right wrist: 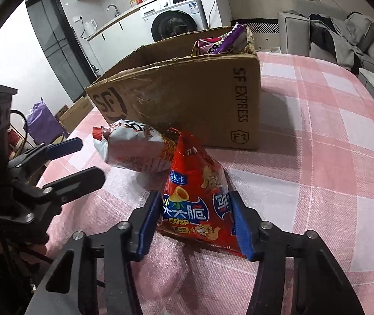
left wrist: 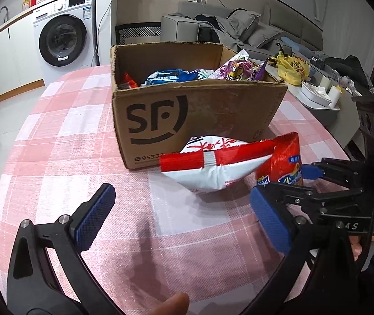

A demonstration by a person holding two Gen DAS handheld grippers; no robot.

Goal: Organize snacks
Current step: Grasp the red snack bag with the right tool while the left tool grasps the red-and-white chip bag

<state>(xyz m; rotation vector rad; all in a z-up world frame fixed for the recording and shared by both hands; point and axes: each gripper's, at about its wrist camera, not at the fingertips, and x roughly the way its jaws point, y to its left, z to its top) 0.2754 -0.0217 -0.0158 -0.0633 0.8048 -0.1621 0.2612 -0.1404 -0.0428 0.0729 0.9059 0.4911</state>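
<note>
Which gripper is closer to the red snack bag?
Right. The right gripper has its fingers pressed on both sides of the red snack bag. The left gripper is open over the tablecloth, off to the bag's side, touching nothing.

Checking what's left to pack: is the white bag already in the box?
No, the white bag lies on the tablecloth in front of the box.
</note>
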